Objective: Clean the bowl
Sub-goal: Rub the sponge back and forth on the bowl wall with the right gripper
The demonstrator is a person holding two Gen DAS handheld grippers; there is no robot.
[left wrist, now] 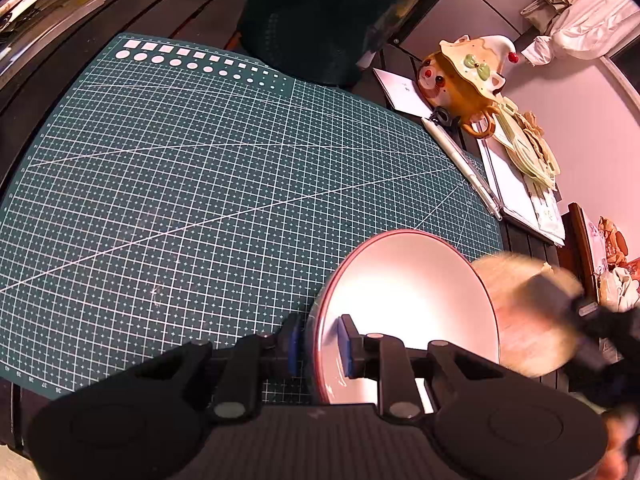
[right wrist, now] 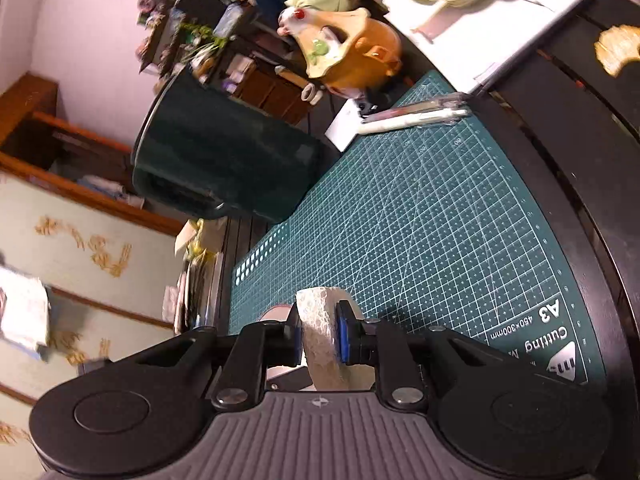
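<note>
Left wrist view: you're pinching the bowl (left wrist: 408, 300) rim in the left gripper (left wrist: 320, 344); the right gripper (right wrist: 318, 342), clamping the sponge (right wrist: 324, 340), is sitting just right of it.

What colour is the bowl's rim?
Red, a thin band round the white bowl; clearest in the left wrist view.

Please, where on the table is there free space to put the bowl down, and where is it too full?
Free: the wide green mat, between the dark mug at its far edge and the bowl in the left gripper. Crowded: the strip beside the mat, with pens, papers and a ceramic pot. The right gripper holds a sponge.
</note>
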